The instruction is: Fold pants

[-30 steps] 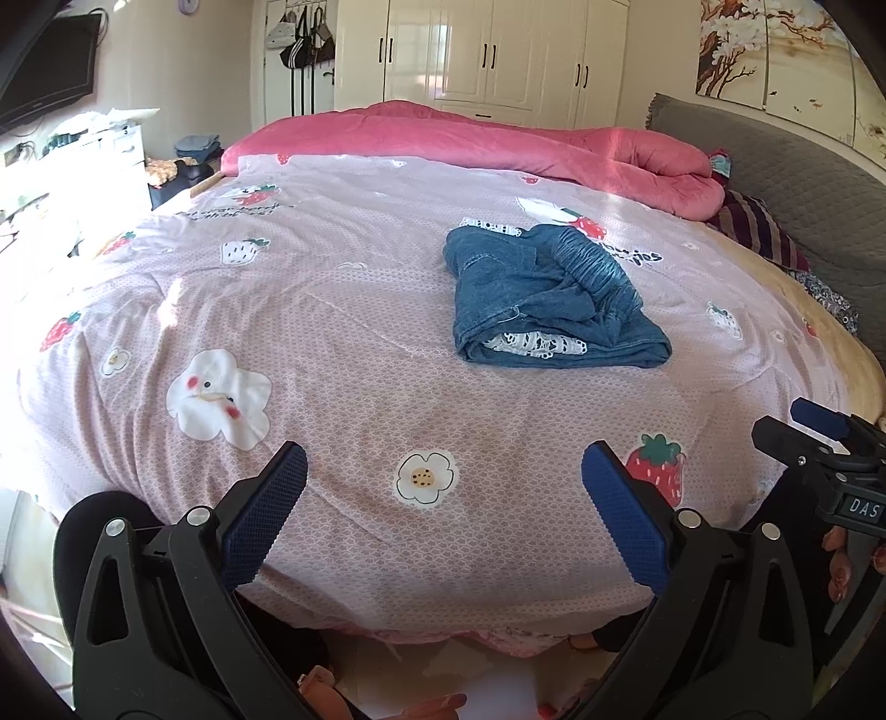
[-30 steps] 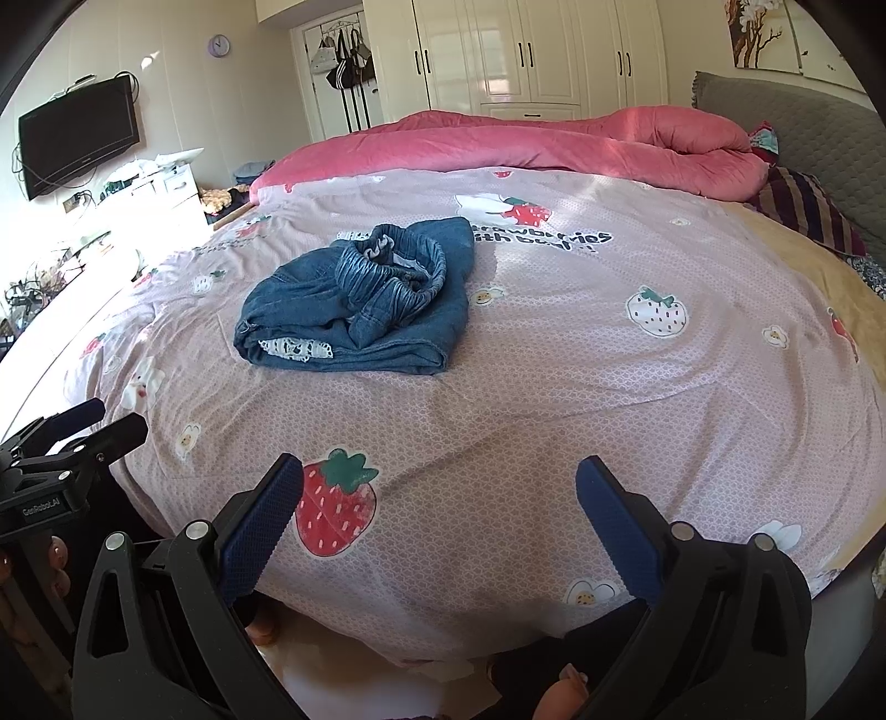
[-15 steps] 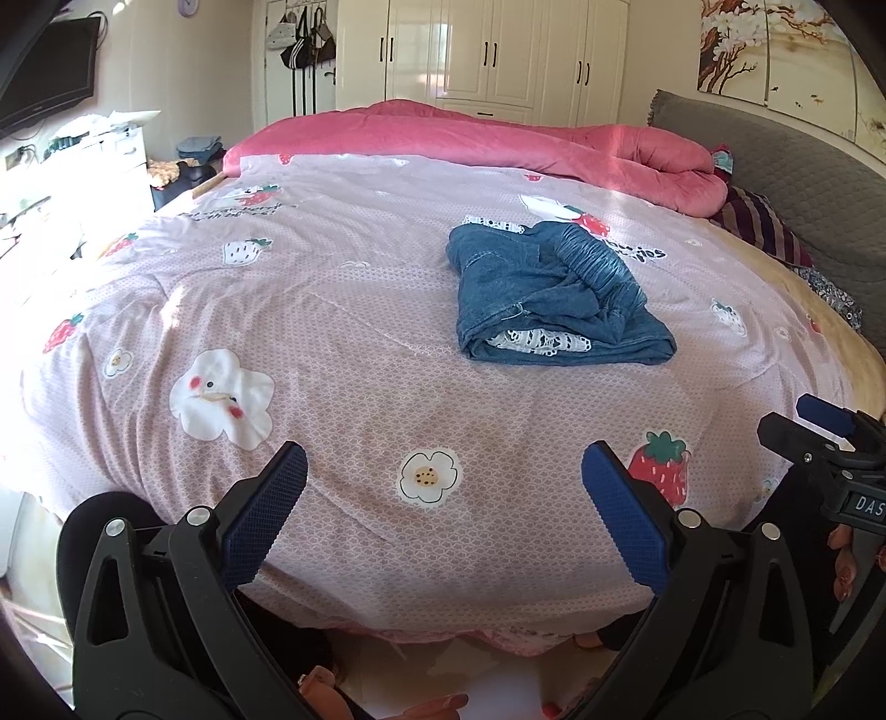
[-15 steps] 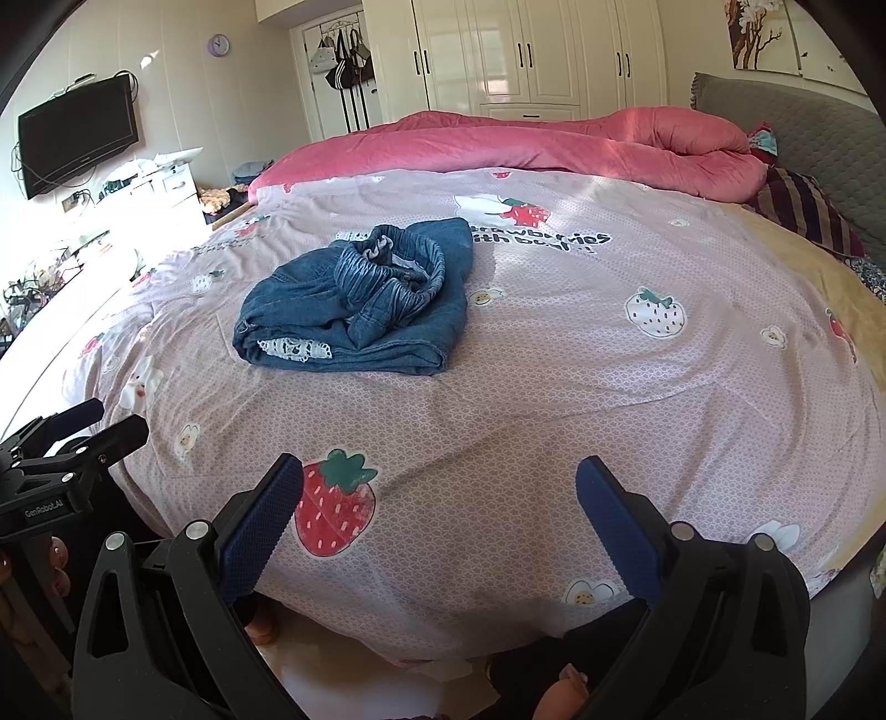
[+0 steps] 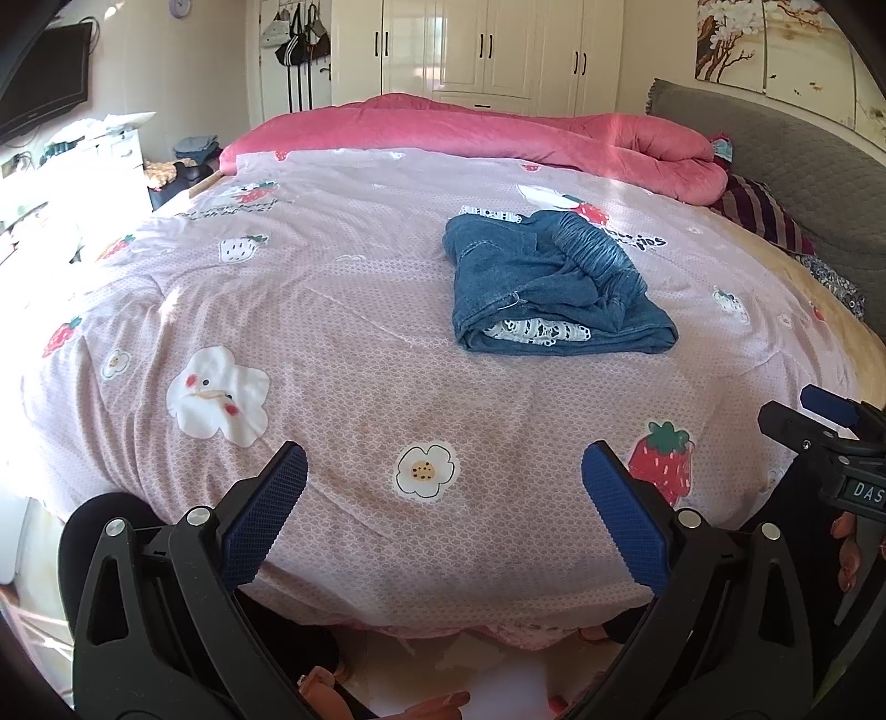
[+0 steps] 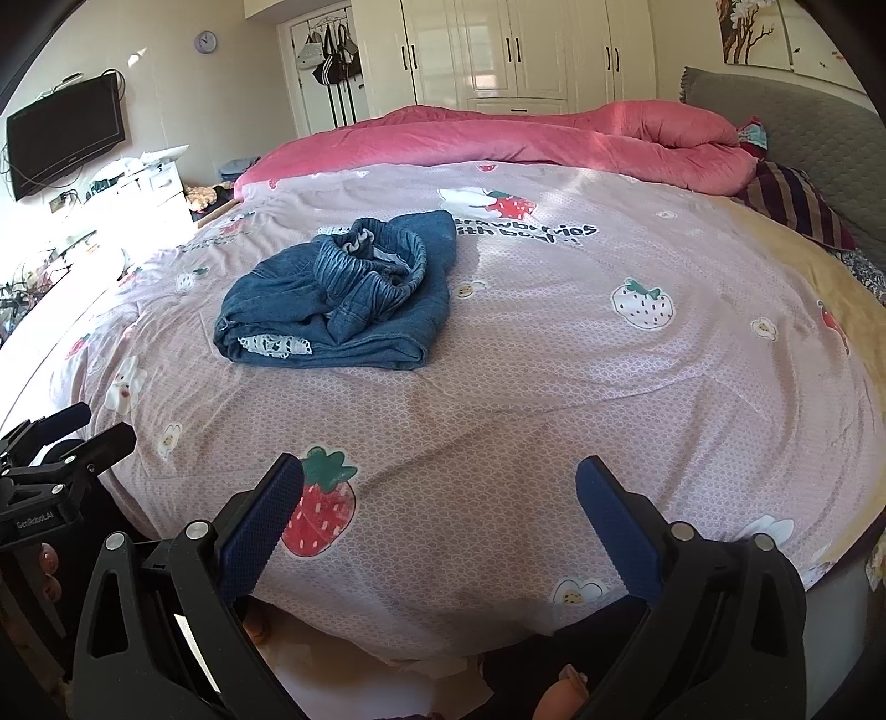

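Note:
Blue denim pants (image 5: 548,288) (image 6: 343,299) lie folded in a compact bundle on the pink strawberry-print bed cover, elastic waistband on top and a white lace trim showing at the near edge. My left gripper (image 5: 443,509) hovers open at the bed's near edge, well short of the pants, nothing between its blue pads. My right gripper (image 6: 440,520) is likewise open and empty at the near edge, the pants lying far ahead to its left. Each gripper shows at the side of the other's view.
The pink bed cover (image 5: 332,343) spreads wide around the bundle. A rolled pink duvet (image 5: 498,133) lies along the far side, striped pillows (image 6: 797,205) and a grey headboard (image 5: 786,160) at the right. A white wardrobe (image 6: 515,50) stands behind; a TV (image 6: 61,138) and cluttered dresser at left.
Both views have drifted very slightly; the pants sit in the same place and both grippers stay open and empty.

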Action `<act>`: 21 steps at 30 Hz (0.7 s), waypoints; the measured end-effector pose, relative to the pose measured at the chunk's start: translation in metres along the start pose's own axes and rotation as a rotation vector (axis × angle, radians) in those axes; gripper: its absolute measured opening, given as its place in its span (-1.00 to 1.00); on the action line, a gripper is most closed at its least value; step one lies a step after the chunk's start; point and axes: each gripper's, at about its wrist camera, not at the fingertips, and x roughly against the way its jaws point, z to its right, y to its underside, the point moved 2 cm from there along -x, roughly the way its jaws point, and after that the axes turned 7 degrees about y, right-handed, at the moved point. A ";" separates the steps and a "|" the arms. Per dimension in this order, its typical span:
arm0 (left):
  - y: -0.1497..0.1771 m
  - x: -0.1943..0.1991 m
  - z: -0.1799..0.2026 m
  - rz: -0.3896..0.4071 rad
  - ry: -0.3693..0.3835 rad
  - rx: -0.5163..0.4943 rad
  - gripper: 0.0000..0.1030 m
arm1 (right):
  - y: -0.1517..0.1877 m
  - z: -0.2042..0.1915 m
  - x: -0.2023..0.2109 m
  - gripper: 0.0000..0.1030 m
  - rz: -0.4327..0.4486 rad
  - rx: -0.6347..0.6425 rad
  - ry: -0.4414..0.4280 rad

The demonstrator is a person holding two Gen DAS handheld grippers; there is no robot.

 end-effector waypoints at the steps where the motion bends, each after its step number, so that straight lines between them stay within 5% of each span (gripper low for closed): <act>1: 0.000 0.000 0.001 -0.001 0.000 -0.006 0.82 | 0.000 0.000 -0.001 0.91 -0.003 0.000 0.002; 7: 0.000 -0.005 0.002 -0.027 0.032 -0.001 0.82 | -0.001 0.004 -0.007 0.91 -0.014 -0.003 0.013; 14: -0.023 -0.013 -0.022 -0.011 -0.019 0.019 0.81 | -0.019 0.042 -0.028 0.91 -0.017 -0.062 0.073; 18: -0.074 -0.026 -0.078 0.084 -0.096 0.066 0.82 | -0.053 0.100 -0.052 0.91 -0.003 -0.150 0.163; 21: -0.103 -0.073 -0.144 -0.018 -0.198 0.119 0.82 | -0.085 0.161 -0.083 0.91 -0.009 -0.197 0.322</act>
